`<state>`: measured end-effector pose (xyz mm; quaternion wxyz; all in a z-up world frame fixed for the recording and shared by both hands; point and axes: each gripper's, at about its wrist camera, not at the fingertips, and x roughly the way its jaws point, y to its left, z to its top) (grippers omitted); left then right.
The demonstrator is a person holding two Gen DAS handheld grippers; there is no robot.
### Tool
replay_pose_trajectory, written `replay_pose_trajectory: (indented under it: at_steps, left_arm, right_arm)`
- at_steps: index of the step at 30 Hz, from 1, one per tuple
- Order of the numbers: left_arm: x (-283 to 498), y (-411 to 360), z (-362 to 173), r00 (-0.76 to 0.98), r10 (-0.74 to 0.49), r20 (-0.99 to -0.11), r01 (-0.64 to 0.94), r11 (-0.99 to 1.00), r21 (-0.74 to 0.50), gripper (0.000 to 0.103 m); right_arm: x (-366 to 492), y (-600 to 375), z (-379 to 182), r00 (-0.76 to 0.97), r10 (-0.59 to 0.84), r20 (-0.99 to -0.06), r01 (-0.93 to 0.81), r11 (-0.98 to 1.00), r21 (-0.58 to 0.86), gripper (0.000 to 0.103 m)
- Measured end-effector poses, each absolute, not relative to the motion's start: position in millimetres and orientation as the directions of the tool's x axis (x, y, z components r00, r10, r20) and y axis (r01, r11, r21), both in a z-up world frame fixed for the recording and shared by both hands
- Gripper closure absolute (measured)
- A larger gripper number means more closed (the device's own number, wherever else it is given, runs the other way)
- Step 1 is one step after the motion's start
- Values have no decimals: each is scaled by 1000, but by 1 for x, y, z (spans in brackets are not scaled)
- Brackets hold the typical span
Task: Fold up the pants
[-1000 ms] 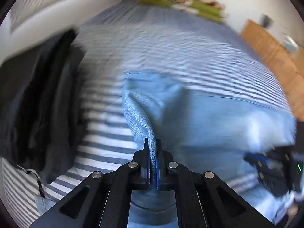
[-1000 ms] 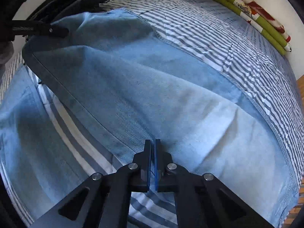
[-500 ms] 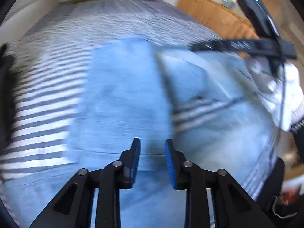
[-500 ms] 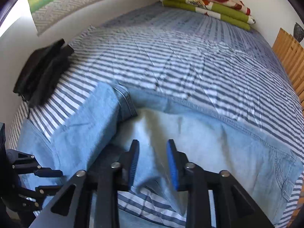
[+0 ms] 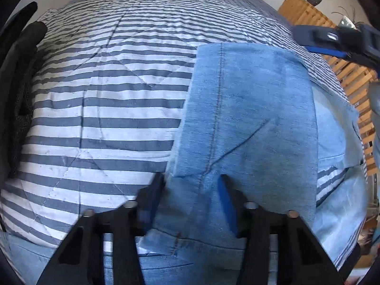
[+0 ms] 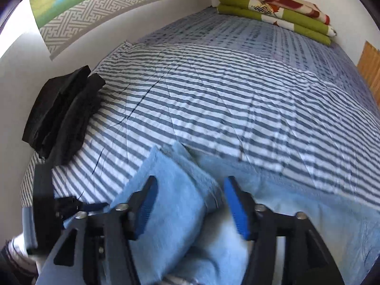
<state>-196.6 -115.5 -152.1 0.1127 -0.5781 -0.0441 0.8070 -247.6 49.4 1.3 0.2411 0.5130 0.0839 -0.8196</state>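
Now left gripper (image 5: 191,197) closing over jeans (image 5: 249,118) fold, no pinch yet; right gripper (image 6: 190,204) opening, empty. Grab folded edge squarely.

The pants (image 5: 251,109) lie on the bedspread (image 5: 106,99), which covers the bed. In the left wrist view, one folded leg runs from the near edge away toward the far end, with bare bedspread to its left and more of the pants beneath and to its right. The left gripper (image 5: 190,197) is above the near end of this leg; its jaws are closing, with the cloth between them. The right gripper (image 6: 190,204) is above the pants, jaws opening, not pressing the cloth. A pile of clothes (image 6: 61,111) lies at the left edge of the bed, beside the wall. Folded blankets (image 6: 275,11) are stacked at the far end.
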Motion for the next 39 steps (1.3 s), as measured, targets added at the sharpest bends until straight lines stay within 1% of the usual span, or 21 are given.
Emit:
replay_pose_trajectory:
  at_steps: [3,4,5,6,7,9,11,13,15,17,18,19,20,21,23,24,25,27,30,32,39]
  left_arm:
    - [-194,-128,-149,-319,251,-914,-111,-967,-227,89]
    - [-192,-131,-147,-325,262,-909,-111,-965,-238,91]
    - [-188,-136,-144,-336,262,-905,-112,-965,-238,92]
    - [-186,-138,-140,-347,261,-901,-114,-965,-236,93]
    - [-182,-144,-133,-368,258,-893,-117,-966,-231,94]
    - [-173,-160,-117,-418,242,-876,-108,-970,-217,95]
    - [-165,-180,-96,-476,177,-862,-73,-984,-162,95]
    - [-153,-208,-65,-559,83,-825,-16,-996,-90,95]
    - [-139,-236,-34,-637,-91,-765,84,-995,49,95]
    - [-141,-258,-24,-622,-297,-724,213,-955,208,93]
    - [-146,-270,-25,-587,-407,-700,280,-913,296,90]
    - [-152,-277,-30,-552,-485,-678,302,-874,380,90]
    - [-156,-283,-34,-522,-531,-668,310,-847,431,90]
    - [-157,-290,-36,-510,-540,-670,319,-842,436,88]
    - [-153,-298,-35,-515,-518,-683,331,-855,398,82]
    - [-150,-298,-32,-522,-506,-686,332,-862,383,73]
    - [-147,-292,-30,-534,-489,-690,330,-872,362,69]
    - [-142,-289,-29,-565,-413,-715,295,-910,293,69]
    - [-129,-264,-26,-593,-311,-742,213,-950,228,69]
    - [-122,-234,-22,-616,-217,-757,123,-976,180,69]
    - [-99,-88,-22,-607,40,-794,-172,-982,82,69]
  right_arm:
    - [-268,24,-23,-273,-268,-924,510,-855,97,41]
    - [-270,16,-29,-250,-254,-934,524,-847,90,43]
    - [-269,9,-32,-244,-240,-940,544,-836,72,48]
    - [-267,3,-32,-235,-227,-945,569,-820,55,77]
    - [-265,-4,-32,-220,-221,-950,592,-804,50,97]
    - [-258,-17,-21,-257,-218,-941,623,-782,11,98]
    - [-255,-33,-2,-295,-259,-920,644,-765,9,99]
    - [-252,-55,24,-316,-371,-873,670,-739,72,99]
    - [-246,-84,50,-353,-470,-809,694,-711,111,98]
    - [-241,-114,70,-401,-494,-771,707,-703,83,85]
    - [-241,-123,76,-413,-477,-776,699,-712,66,69]
    - [-242,-126,82,-400,-481,-780,693,-716,86,56]
    - [-242,-121,87,-392,-493,-777,684,-721,112,55]
    - [-240,-112,92,-393,-503,-770,678,-724,127,55]
    - [-234,-81,99,-395,-519,-758,656,-737,163,55]
    - [-230,-62,98,-397,-520,-756,633,-752,184,55]
    - [-224,-37,95,-394,-524,-756,607,-765,214,55]
    - [-210,12,87,-399,-499,-769,551,-801,234,55]
    - [-171,99,57,-445,-378,-812,475,-868,144,55]
    - [-147,153,44,-455,-327,-828,420,-899,124,55]
    - [-55,392,27,-497,-135,-857,-4,-988,157,55]
